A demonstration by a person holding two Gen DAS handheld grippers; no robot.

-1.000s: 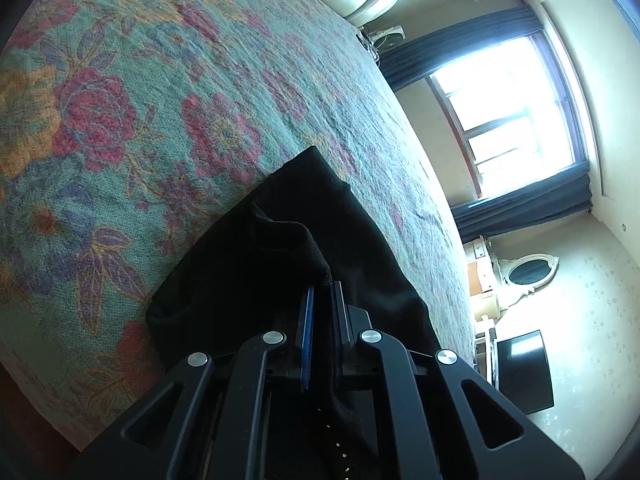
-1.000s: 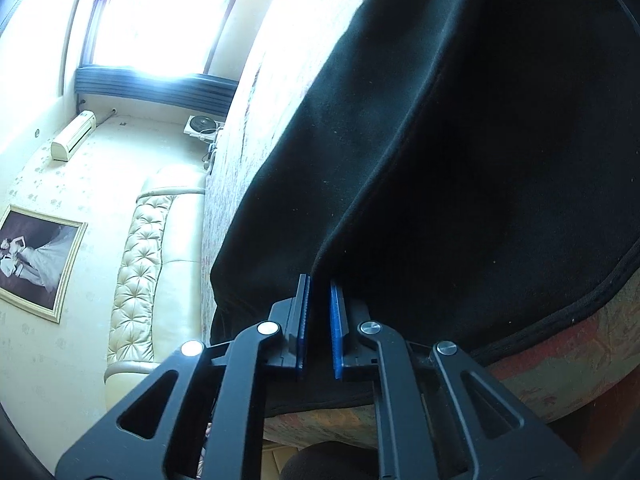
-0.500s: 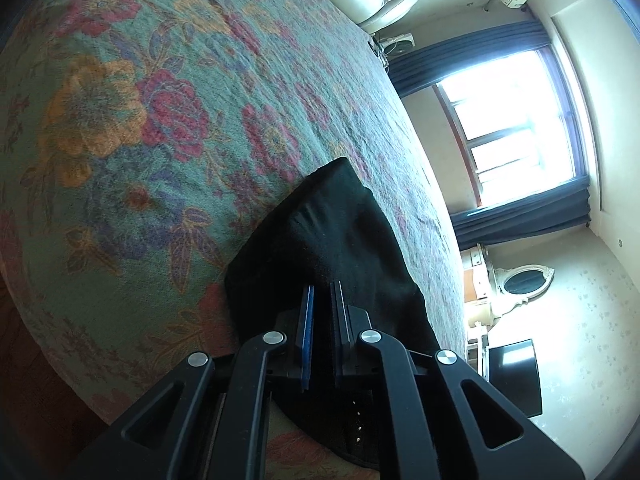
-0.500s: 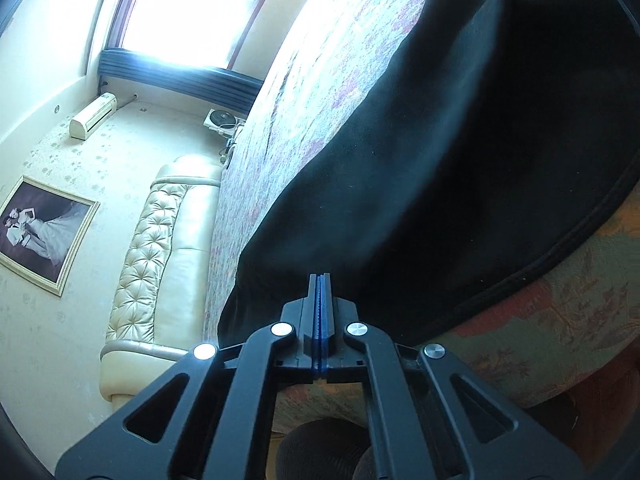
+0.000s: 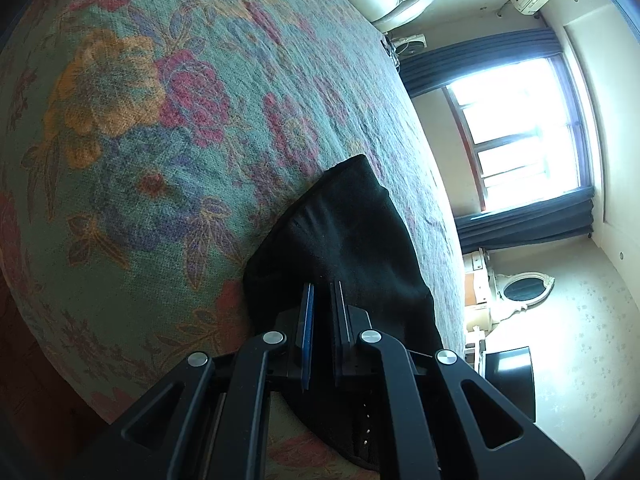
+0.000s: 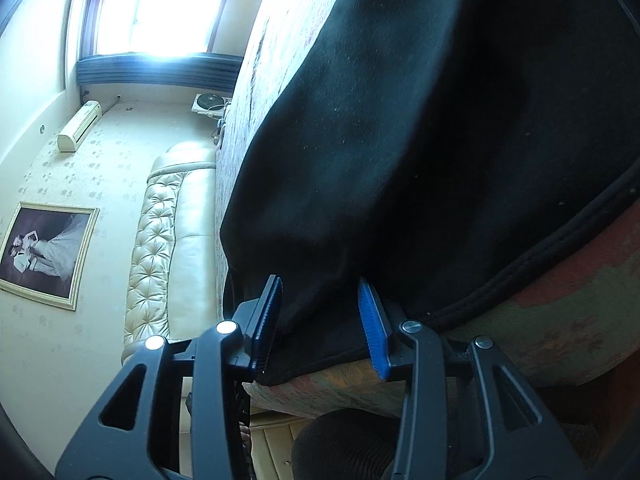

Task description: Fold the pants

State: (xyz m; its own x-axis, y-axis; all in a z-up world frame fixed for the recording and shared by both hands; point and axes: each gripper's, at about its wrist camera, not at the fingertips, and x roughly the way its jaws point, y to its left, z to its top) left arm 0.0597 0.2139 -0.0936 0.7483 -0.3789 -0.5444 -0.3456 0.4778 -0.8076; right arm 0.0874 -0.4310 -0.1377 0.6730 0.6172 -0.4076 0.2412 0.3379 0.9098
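The black pants point(image 5: 352, 232) lie on the floral bedspread point(image 5: 140, 120) near the bed's edge. In the left wrist view my left gripper point(image 5: 322, 292) is nearly closed with black cloth between its blue pads. In the right wrist view the pants point(image 6: 440, 140) fill most of the frame, folded over, with a thick hem running along the lower right. My right gripper point(image 6: 320, 292) is open, its pads standing on either side of a fold of the cloth at the bed's edge.
A cream tufted headboard point(image 6: 160, 256) stands at the bed's far end. A bright window with dark curtains point(image 5: 520, 132), a wall air conditioner point(image 6: 78, 132), a framed photo point(image 6: 44, 252), a dresser with an oval mirror point(image 5: 520, 288) and a dark screen point(image 5: 510, 380) surround the bed.
My right gripper shut fully half a second ago and has now opened wide around the fold. My left gripper drew back toward the bed's edge, keeping its hold on the cloth.
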